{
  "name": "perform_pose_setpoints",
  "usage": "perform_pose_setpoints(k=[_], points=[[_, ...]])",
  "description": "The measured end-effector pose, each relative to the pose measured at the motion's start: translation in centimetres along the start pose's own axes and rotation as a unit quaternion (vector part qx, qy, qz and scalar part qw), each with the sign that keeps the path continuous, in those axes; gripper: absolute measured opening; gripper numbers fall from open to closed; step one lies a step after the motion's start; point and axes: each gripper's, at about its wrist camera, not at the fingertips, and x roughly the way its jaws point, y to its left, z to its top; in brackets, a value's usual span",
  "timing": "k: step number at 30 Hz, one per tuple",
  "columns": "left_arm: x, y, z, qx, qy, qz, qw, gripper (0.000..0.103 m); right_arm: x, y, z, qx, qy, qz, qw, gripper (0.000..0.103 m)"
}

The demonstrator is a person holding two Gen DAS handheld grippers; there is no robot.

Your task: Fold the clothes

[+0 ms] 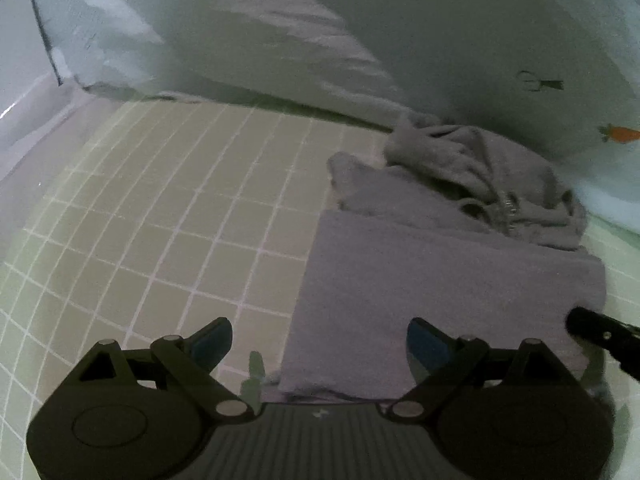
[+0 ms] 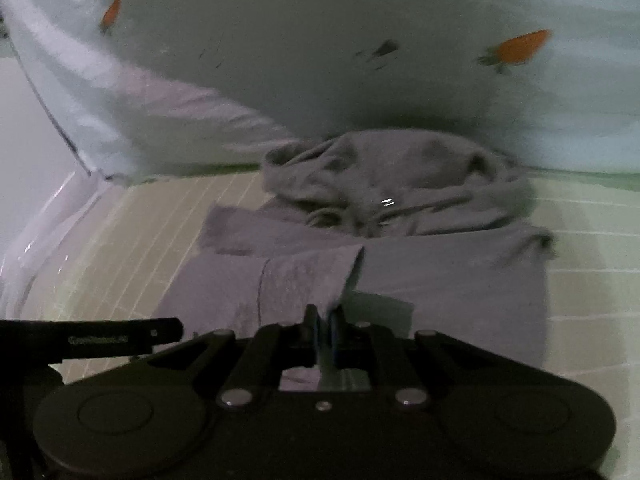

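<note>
On checked sheet (image 1: 160,208): grey garment (image 2: 440,280) half-folded, hood bunched; right tool (image 2: 326,320) pinching hem; left tool (image 1: 320,344) released.

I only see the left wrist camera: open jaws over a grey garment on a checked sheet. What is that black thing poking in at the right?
Observer: That is the right gripper, shut on a corner of the grey garment.
Operator: Is the cloth lifted?
Observer: Yes, the pinched corner is pulled up and a flap folds over the flat part.
Operator: Anything on the pale bedding behind?
Observer: Two orange carrot prints; your view shows one.
</note>
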Motion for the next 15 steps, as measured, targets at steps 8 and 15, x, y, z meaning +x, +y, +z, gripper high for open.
perform_pose_setpoints(k=[8,15], points=[[-0.5,-3.4,0.0,0.053,0.004,-0.002,0.9986,0.094,-3.0,-7.2,-0.5,0.087,-0.017,-0.06,0.994,0.006],[1.0,-3.4,-0.4,0.054,0.031,0.022,0.9978,0.094,-1.5,-9.3,-2.1,0.107,0.007,-0.09,0.99,0.008]])
